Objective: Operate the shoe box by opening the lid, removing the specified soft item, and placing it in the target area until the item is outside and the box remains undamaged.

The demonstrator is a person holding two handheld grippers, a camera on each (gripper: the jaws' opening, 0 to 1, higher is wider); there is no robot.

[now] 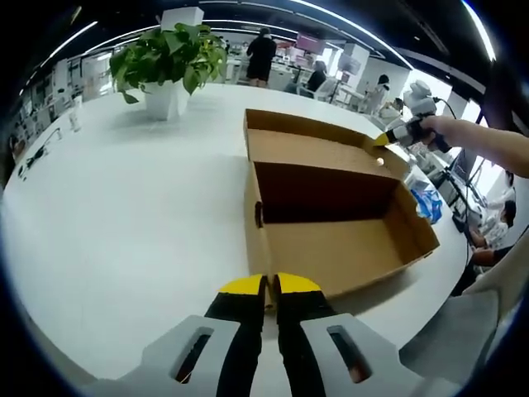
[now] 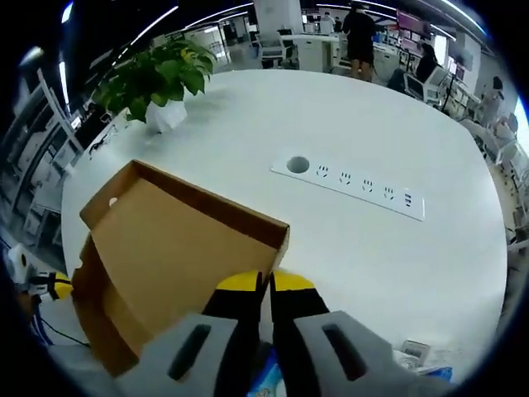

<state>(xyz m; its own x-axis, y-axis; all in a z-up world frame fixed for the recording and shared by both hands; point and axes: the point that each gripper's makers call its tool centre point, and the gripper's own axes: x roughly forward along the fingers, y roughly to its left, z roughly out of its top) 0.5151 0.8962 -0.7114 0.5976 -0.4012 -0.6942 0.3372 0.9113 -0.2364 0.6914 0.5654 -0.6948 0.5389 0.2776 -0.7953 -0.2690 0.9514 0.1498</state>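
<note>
**Box standing open, both grippers at its edges**

In the left gripper view we are seeing the left gripper (image 1: 270, 285) with its yellow-tipped jaws pressed together, nothing visibly between them, sitting right at the near wall of the shoe box (image 1: 347, 248). The box is lying open on the white table (image 1: 124, 223), its lid (image 1: 310, 145) folded back. Beyond it, the right gripper (image 1: 382, 140) is touching the lid's far corner, held by a hand (image 1: 442, 128).

In the right gripper view we are finding the right gripper's jaws closed at the lid's edge; whether they are pinching the cardboard, we cannot tell. A power strip (image 2: 351, 184) is lying farther off, and a potted plant (image 2: 157, 83) is standing near the far edge.
</note>
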